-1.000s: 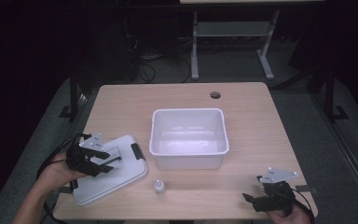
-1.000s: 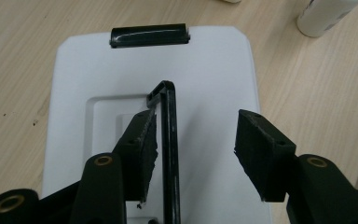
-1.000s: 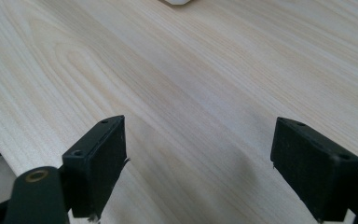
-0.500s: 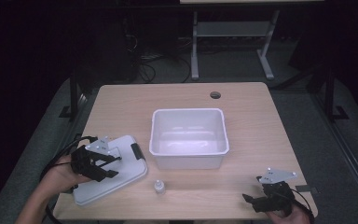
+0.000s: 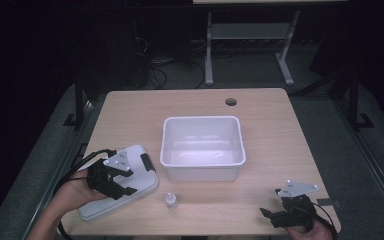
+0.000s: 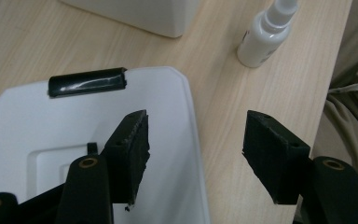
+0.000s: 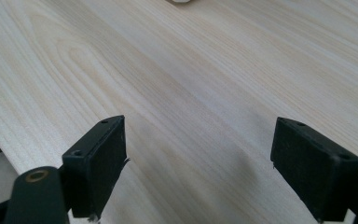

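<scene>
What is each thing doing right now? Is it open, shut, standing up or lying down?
Bin: upright, lid off, looks empty.
Lid: lying flat on the table, left of the bin, not held.
Bottle: standing upright, cap on, untouched.
Left gripper: open over the lid's edge, jaws have just been opening, gripping nothing.
Right gripper: open, nothing between its jaws, above bare table.

Light falls from above onto the worktop point(image 5: 280, 150); the room around it sinks into near-black. The high view is soft and slightly grainy. Both gripper views are bright, with faint shadows beneath the jaws.
</scene>
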Motion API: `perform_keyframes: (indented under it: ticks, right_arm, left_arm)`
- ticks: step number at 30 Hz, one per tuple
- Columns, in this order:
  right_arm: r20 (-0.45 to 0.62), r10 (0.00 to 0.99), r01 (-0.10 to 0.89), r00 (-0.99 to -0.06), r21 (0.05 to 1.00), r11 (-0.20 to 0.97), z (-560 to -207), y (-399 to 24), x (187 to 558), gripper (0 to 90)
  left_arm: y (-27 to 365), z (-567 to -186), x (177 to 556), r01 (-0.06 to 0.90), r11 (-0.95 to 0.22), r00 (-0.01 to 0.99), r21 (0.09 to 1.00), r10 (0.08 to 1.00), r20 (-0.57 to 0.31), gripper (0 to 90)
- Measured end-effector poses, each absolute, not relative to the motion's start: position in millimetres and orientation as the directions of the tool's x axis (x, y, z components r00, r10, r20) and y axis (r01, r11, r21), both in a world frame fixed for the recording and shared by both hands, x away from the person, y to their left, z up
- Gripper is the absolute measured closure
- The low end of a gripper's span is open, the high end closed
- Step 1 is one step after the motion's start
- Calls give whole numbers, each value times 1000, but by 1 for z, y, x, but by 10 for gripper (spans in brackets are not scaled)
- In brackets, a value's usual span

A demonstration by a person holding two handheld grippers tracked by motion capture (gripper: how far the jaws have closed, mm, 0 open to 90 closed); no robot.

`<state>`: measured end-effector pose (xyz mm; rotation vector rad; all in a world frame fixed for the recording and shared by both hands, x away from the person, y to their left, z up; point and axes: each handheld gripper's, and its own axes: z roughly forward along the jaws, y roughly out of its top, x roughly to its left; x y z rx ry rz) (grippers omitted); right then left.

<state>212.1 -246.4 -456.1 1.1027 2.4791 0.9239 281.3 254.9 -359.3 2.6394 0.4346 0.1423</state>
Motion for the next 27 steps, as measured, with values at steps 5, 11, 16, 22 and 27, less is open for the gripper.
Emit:
perform_keyframes:
  ticks: [5,11,16,22,27]
  right_arm:
    - [5,742,563,-671,654,505,-455,-246,212,176]
    - [3,743,564,-670,653,506,-456,-247,213,176]
    - [5,744,565,-668,654,503,-455,-247,212,176]
    - [5,743,564,-669,654,504,-456,-248,213,176]
    - [6,742,565,-671,652,505,-456,-247,213,176]
  left_arm:
    - [246,-358,279,270,-846,948,460,318,27,396]
    - [239,-360,277,265,-850,950,455,310,25,381]
    - [232,-364,277,267,-851,951,453,309,18,375]
    - [223,-367,275,259,-860,956,439,293,10,373]
    - [216,-370,273,257,-863,957,435,290,10,365]
